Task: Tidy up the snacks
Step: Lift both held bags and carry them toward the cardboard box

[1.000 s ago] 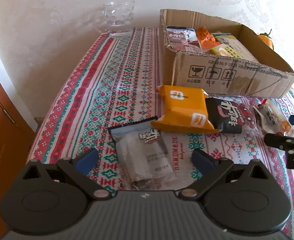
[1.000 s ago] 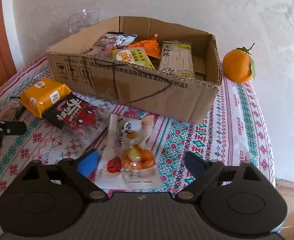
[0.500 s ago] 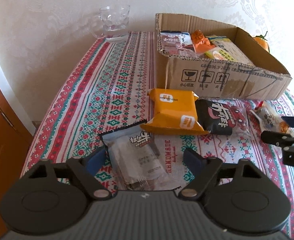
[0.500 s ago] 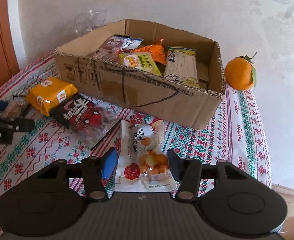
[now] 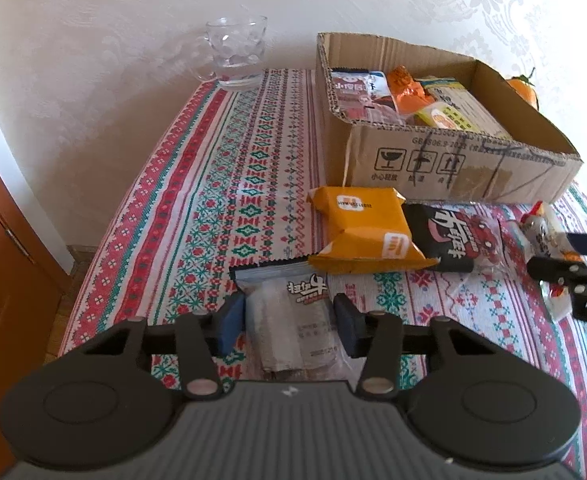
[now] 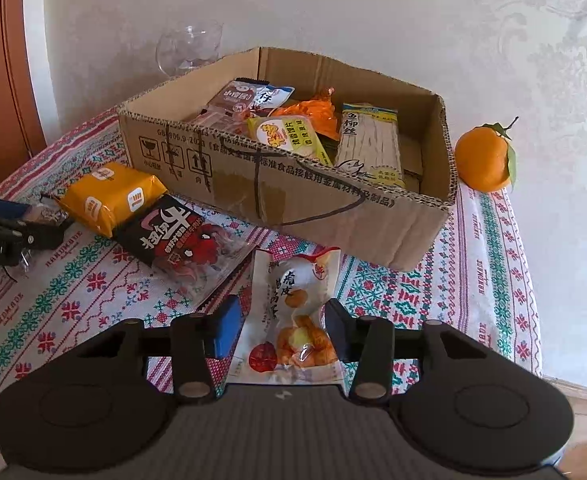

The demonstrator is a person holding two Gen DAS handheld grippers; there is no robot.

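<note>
Left wrist view: my left jaws [image 5: 287,322] are clamped on the grey-and-clear snack packet [image 5: 289,312], which lies flat on the desk [image 5: 213,208], ready for lifting.
Right wrist view: my right jaws [image 6: 279,330] pinch the white egg-snack packet [image 6: 293,312] lying just in front of the cardboard box [image 6: 293,196].
Why held: both grips likely serve carrying the packets into the box.
Still loose: orange packet [image 5: 363,228], black packet [image 5: 457,240].
Change: both pairs of jaws stood wide before; they have just been closing, a packet between each.

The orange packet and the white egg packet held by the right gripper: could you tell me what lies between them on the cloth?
In the right wrist view, a black and red packet lies between the orange packet and the white egg packet.
</note>
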